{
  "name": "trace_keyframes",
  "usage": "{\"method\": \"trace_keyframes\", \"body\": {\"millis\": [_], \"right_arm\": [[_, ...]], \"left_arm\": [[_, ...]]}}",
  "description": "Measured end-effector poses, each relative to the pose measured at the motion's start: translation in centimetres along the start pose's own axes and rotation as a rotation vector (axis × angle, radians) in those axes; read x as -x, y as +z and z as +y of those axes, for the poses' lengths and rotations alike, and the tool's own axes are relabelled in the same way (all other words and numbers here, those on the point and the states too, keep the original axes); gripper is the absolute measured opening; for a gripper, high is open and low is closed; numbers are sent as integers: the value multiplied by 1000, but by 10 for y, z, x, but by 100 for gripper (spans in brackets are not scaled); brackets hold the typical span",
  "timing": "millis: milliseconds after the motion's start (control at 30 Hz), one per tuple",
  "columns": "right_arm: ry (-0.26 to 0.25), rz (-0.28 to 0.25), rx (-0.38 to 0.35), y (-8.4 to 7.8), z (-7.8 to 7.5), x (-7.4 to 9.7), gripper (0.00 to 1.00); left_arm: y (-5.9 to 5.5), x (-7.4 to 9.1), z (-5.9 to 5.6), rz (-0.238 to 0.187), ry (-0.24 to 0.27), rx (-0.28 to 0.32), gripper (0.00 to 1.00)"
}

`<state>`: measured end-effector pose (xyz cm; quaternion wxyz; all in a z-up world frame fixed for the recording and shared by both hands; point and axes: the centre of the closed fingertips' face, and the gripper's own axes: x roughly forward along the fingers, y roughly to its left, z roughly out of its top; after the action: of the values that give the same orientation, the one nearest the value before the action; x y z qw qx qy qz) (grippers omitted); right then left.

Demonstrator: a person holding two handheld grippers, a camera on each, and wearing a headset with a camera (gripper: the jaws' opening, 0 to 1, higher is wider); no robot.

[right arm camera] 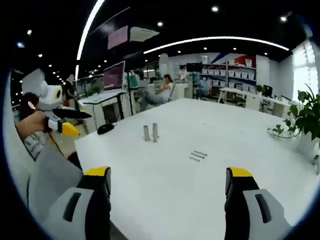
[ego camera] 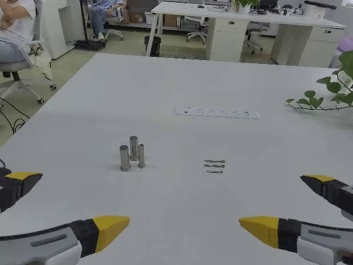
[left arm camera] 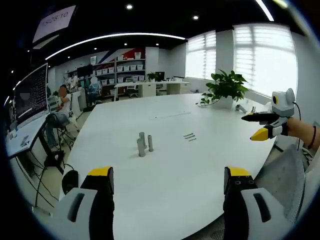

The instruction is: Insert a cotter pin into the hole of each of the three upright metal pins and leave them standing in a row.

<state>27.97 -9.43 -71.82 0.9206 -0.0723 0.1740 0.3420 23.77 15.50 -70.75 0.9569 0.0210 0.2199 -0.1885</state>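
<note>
Nearest, low in the head view, the left gripper [ego camera: 71, 201] and right gripper [ego camera: 287, 201] are held level over the near edge of the table [ego camera: 176, 94], one at each side, both aimed forward. Each has its yellow-tipped jaws spread wide, with nothing between them. Each gripper's own view agrees: the left gripper [left arm camera: 170, 172] and the right gripper [right arm camera: 167, 172] both show bare table in the gap.

Each view also catches the other gripper off to the side. The right gripper [left arm camera: 262, 125] juts in from a hand [left arm camera: 300, 129] with a dark band at the wrist, and the left gripper [right arm camera: 67, 122] is carried by a hand [right arm camera: 27, 125] raised above a grey sleeve [right arm camera: 47, 165]. Both are clear of the tabletop.

Further out, left of centre, the three metal pins [ego camera: 132, 154] stand upright in a tight cluster (a triangle, not a row); whether they touch, I cannot tell. To their right, well apart from them, the three cotter pins [ego camera: 214, 165] lie flat and parallel, stacked one behind another. Both groups are well ahead of the jaws.

Beyond them a white power strip [ego camera: 217, 112] lies on the table, and a plant [ego camera: 331, 94] trails in from the right edge. Farthest back are white desks [ego camera: 237, 16] and a seated person [ego camera: 11, 33] at the left.
</note>
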Motion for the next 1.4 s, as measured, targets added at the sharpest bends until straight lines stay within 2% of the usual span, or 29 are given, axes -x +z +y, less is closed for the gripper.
{"method": "trace_keyframes", "body": {"millis": [333, 700, 967, 1233, 1400], "right_arm": [[12, 26, 35, 1, 4, -4, 98], [12, 1, 41, 9, 4, -2, 93], [4, 5, 41, 7, 2, -1, 91], [-17, -6, 43, 5, -3, 3, 86], [-12, -1, 27, 3, -4, 3, 84]], "left_arm": [[0, -1, 0, 2, -2, -11, 90], [2, -1, 0, -5, -4, -17, 90], [3, -2, 1, -12, -4, -20, 90], [3, -2, 1, -7, 1, -31, 90], [1, -2, 1, 3, 2, -33, 89]]}}
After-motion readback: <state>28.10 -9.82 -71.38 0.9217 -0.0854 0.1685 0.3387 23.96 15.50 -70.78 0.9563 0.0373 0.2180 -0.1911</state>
